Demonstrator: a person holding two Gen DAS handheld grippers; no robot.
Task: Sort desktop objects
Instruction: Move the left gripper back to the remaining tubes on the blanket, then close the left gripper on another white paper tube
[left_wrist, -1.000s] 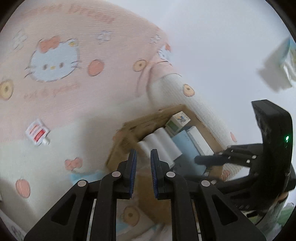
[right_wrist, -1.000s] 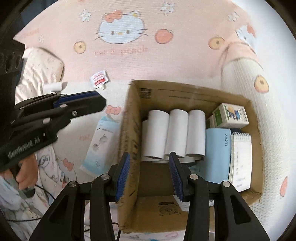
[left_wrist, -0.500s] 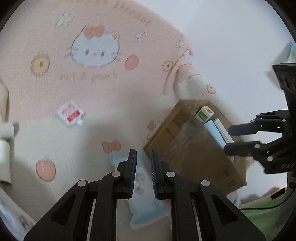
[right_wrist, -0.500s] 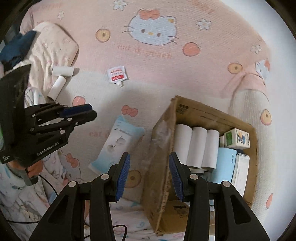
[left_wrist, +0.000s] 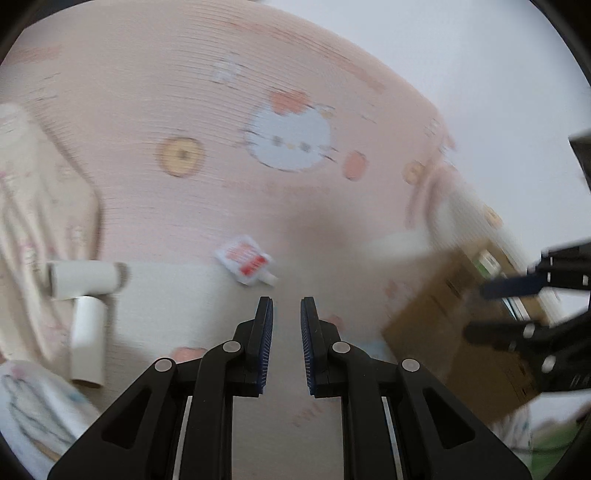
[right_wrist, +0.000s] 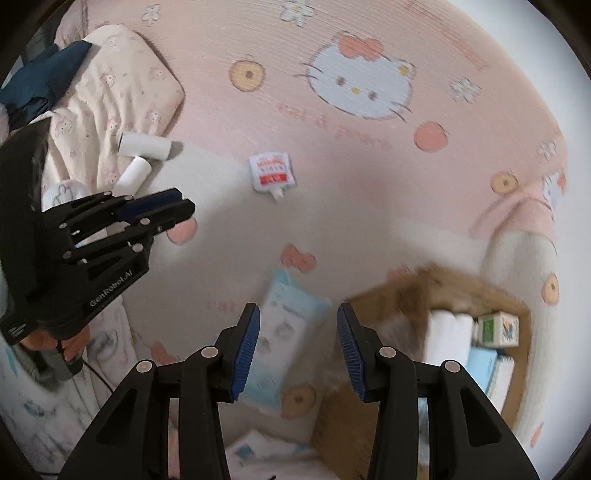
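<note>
Red-and-white sachet (left_wrist: 245, 260) lies just ahead of the slightly parted, empty left gripper (left_wrist: 286, 314).

At my ten o'clock a floral pillow (right_wrist: 122, 85) lies on the pink cat-print blanket (right_wrist: 332, 155), dark cloth (right_wrist: 44, 81) beside it.

Loose items on blanket, box partly filled.
Red-white sachet (right_wrist: 271, 174) flat; two white rolls (right_wrist: 138, 157) touching; blue wipes pack (right_wrist: 282, 332) beside cardboard box (right_wrist: 436, 295).
</note>
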